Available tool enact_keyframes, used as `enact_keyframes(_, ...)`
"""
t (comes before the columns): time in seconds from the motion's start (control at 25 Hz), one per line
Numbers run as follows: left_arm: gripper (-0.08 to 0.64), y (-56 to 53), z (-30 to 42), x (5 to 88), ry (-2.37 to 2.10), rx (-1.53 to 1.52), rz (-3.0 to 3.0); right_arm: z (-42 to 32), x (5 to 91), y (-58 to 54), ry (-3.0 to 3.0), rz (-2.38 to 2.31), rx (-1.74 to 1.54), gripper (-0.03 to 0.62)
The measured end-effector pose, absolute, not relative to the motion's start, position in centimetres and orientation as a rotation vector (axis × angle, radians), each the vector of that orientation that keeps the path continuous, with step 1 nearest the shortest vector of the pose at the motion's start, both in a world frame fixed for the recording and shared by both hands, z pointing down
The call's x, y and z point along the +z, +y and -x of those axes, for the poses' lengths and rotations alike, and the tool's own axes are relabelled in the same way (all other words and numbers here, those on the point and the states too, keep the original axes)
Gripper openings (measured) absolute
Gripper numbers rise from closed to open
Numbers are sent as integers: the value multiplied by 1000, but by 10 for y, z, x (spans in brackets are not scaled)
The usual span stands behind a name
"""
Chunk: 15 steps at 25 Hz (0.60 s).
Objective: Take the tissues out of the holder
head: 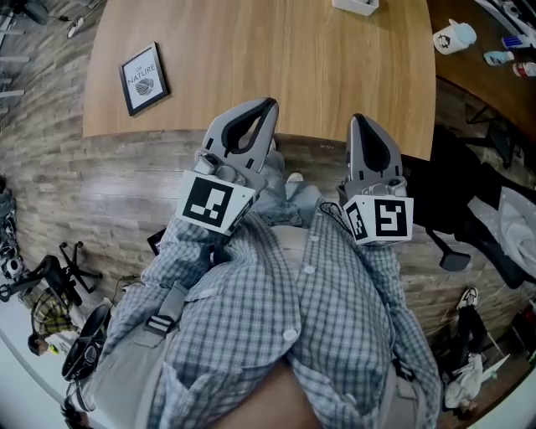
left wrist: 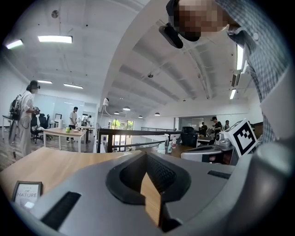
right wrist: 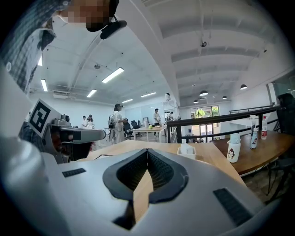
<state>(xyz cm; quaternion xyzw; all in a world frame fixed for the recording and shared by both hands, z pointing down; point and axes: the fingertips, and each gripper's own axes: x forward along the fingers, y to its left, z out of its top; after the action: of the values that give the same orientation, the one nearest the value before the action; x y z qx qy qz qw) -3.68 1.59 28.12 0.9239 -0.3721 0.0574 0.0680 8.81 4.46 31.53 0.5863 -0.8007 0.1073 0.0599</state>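
At the left of the wooden table [head: 276, 67], a framed print [head: 144, 79], flat on the top and no part of the task. Next, the left gripper [head: 266, 107]: closed tip to tip, nothing between the jaws, held just over the table's near edge and aimed across it. Beside it, the right gripper [head: 360, 121]: also closed and empty, aimed the same way.

Far across the table, the tissue holder [head: 355, 5]: a small white open-topped box, cut off by the top edge of the head view. Lies almost straight ahead of the right gripper, and ahead and to the right of the left one. Nearer the right gripper, then, though well apart from both. Seems to run lengthwise across the table, but too cropped to be sure. In the right gripper view, shows the tissues [right wrist: 185, 147] standing upright out of the open top, just right of the closed tips.

Probably calls for a long reach forward, opened jaws and an upward pull. Further right, on a separate darker table, a white bottle [head: 455, 36].
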Motion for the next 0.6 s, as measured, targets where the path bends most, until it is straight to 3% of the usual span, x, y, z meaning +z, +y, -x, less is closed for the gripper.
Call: enact_keyframes(0.6,2,-61,55,276,-1005,126,-2845,-73,307,-24,-2332,-1894,271,11)
